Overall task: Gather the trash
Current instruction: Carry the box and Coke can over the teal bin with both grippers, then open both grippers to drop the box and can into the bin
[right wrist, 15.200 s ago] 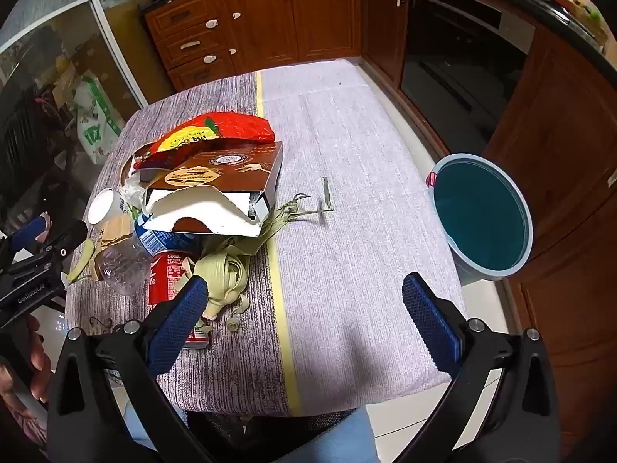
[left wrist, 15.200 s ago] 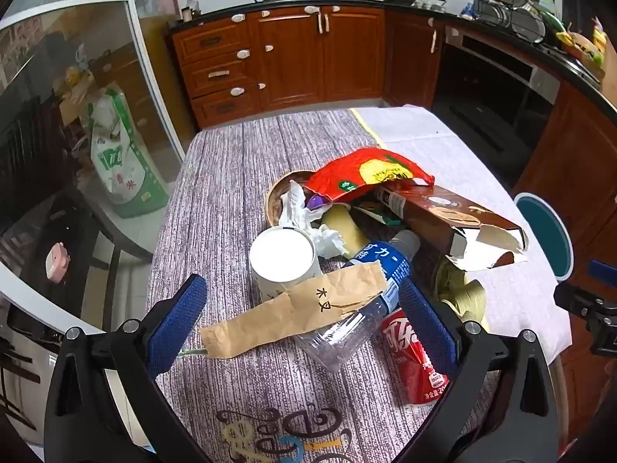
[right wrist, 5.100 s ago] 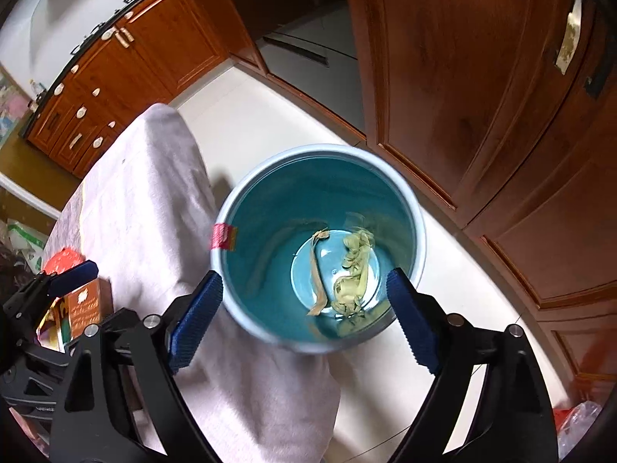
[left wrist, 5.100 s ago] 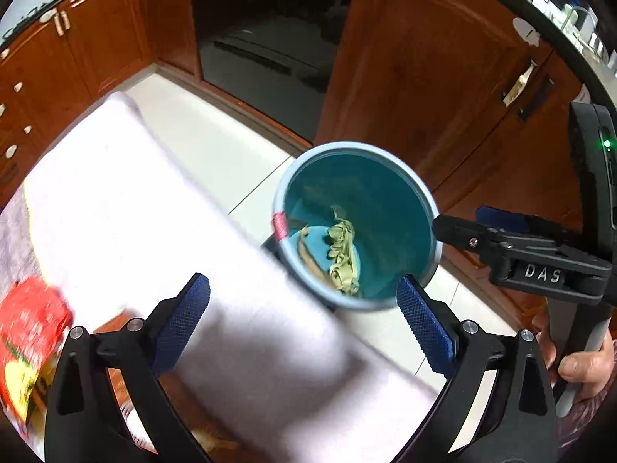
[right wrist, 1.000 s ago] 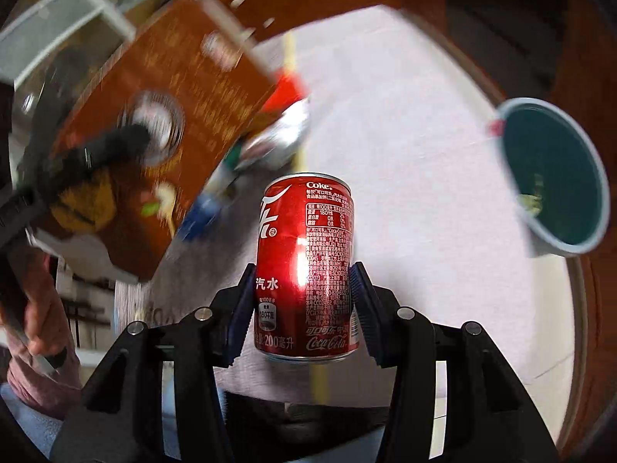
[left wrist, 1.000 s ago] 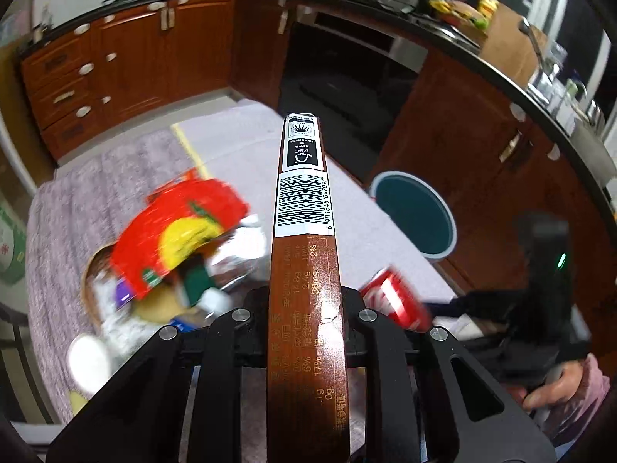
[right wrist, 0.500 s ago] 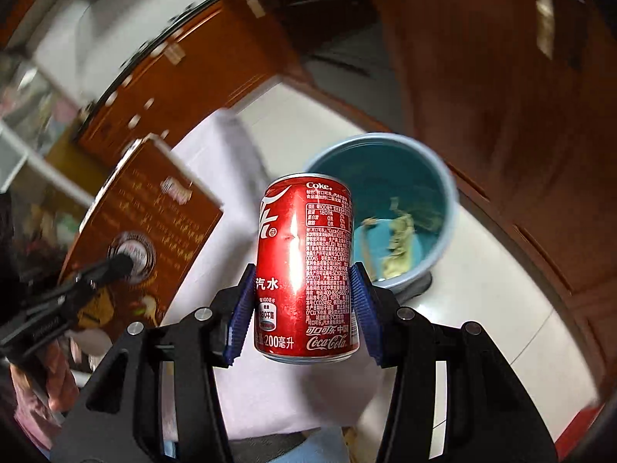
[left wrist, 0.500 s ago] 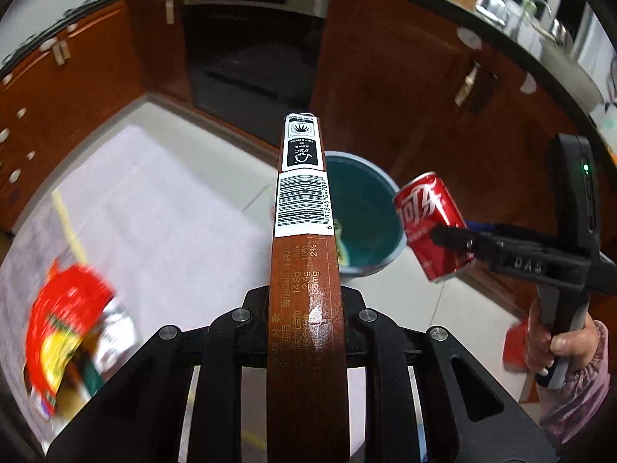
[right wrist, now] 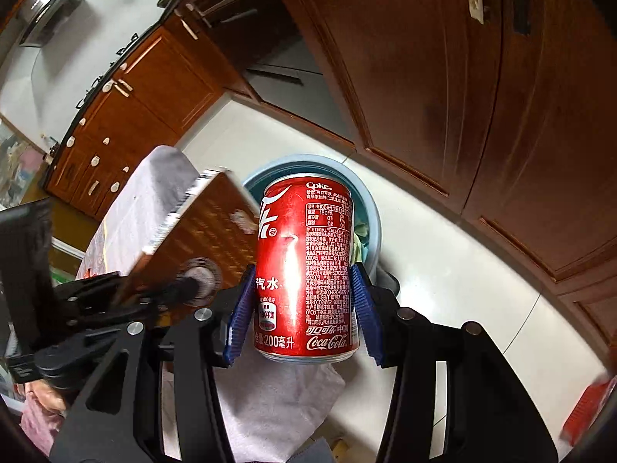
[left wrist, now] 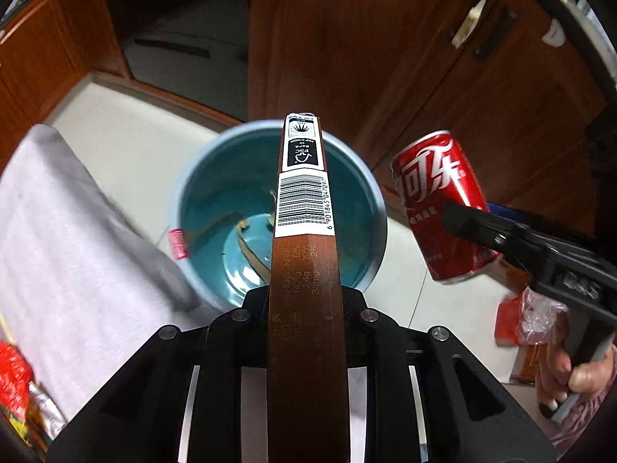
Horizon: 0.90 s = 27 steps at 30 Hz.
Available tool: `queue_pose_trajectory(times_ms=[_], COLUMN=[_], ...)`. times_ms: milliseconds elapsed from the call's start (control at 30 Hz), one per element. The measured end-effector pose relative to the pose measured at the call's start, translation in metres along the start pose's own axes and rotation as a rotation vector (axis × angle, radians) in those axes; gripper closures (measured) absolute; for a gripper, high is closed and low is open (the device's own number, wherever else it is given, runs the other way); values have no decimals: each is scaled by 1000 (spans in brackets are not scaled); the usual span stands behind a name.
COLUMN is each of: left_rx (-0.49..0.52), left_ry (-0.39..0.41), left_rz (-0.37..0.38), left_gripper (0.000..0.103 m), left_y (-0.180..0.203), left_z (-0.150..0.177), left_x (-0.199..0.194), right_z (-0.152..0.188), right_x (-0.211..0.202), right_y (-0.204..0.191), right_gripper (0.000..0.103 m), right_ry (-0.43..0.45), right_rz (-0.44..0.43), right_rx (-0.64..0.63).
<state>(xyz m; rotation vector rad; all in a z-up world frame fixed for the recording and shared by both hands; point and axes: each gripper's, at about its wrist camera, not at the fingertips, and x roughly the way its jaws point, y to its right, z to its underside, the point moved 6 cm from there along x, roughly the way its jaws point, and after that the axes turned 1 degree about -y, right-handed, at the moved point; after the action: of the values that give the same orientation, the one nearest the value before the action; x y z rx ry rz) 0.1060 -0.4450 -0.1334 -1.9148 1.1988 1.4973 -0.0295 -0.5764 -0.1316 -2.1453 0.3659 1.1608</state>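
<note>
Kitchen floor tile and dark wooden cabinets fill both views, with the cloth-covered counter [left wrist: 77, 254] lying along the lower left of the left wrist view. Nearest the lens there, the left claw [left wrist: 304, 297] is clamped on a flattened brown carton [left wrist: 302, 270], held edge-on so its barcode runs up the middle of the frame; I judge that narrow grip suits a thin box that must slide out lengthwise, though the jaws are starting to ease apart with the carton between them. Beyond its tip sits the blue bin [left wrist: 376, 208] on the floor just beside the counter's edge, a few pale scraps in its bottom. To the right of the frame the right claw [left wrist: 462, 227] carries a red cola can [left wrist: 439, 200] tilted toward the bin; in its own view that can [right wrist: 304, 266] stands upright between the blue pads [right wrist: 364, 308], gripped at the lower half of its body, with the bin's rim [right wrist: 370, 208] showing behind it. A second ago both items hung over the counter's litter with the bin off to the side; now both hover above or beside its mouth, apparently ready for dropping. A hand [left wrist: 578, 374] grips the right handle at lower right.
</note>
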Motion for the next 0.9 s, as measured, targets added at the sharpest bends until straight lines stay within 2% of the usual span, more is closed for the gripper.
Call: queue_pose_trajectory(times_ms=[100, 167, 200, 233, 500, 733, 900], left_rx=[7, 11, 8, 7, -28, -41, -87], left_ry=[-38, -20, -18, -18, -27, 0, 36], left_rz=[-7, -36, -37, -39, -75, -93, -96], left_gripper=[77, 62, 49, 47, 42, 37, 37], left_y=[2, 4, 2, 1, -17, -22, -38], left_z=[-7, -15, -17, -19, -20, -7, -1], left_x=[22, 28, 30, 32, 34, 15, -4], right_z=[-1, -1, -3, -4, -5, -6, -8], right_x=[9, 13, 16, 19, 30, 46, 58], right_y=[1, 3, 4, 4, 3, 3, -5], right_gripper=[56, 56, 56, 56, 56, 56, 56], right_ry=[-14, -26, -32, -36, -56, -87, -112], right_rz=[6, 10, 12, 14, 19, 35, 17], right_rx=[11, 15, 15, 15, 12, 9, 6])
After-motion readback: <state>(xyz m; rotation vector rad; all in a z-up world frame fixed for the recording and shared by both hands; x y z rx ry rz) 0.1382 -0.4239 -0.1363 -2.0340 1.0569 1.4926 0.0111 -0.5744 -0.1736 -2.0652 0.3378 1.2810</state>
